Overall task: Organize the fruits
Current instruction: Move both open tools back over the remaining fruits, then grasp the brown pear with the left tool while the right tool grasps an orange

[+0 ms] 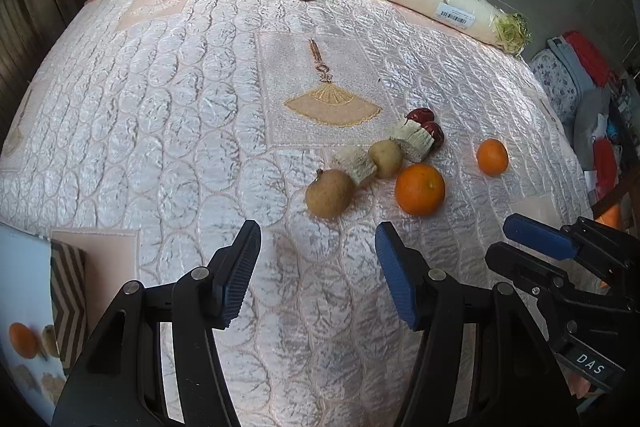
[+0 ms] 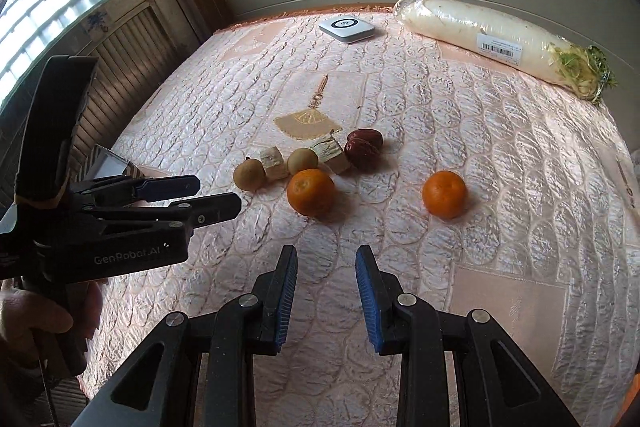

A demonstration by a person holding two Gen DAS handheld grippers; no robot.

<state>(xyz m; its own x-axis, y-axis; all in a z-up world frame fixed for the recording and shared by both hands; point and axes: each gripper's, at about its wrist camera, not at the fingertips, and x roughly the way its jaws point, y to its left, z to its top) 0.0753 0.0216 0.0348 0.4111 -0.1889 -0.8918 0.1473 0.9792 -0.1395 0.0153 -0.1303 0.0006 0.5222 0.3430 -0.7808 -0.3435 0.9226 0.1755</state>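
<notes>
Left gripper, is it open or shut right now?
Open: the left gripper shows a wide gap between its pads, with bare tablecloth between them, nothing held.

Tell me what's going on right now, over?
Left claw and right claw open, empty, above the cloth. Oranges, brown fruits, red dates loose ahead. Nothing in the way.

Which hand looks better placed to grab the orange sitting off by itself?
Probably the right. The lone orange lies just right of the open right gripper, with bare cloth between. From the open left gripper it sits further across, beyond the other orange.
</notes>
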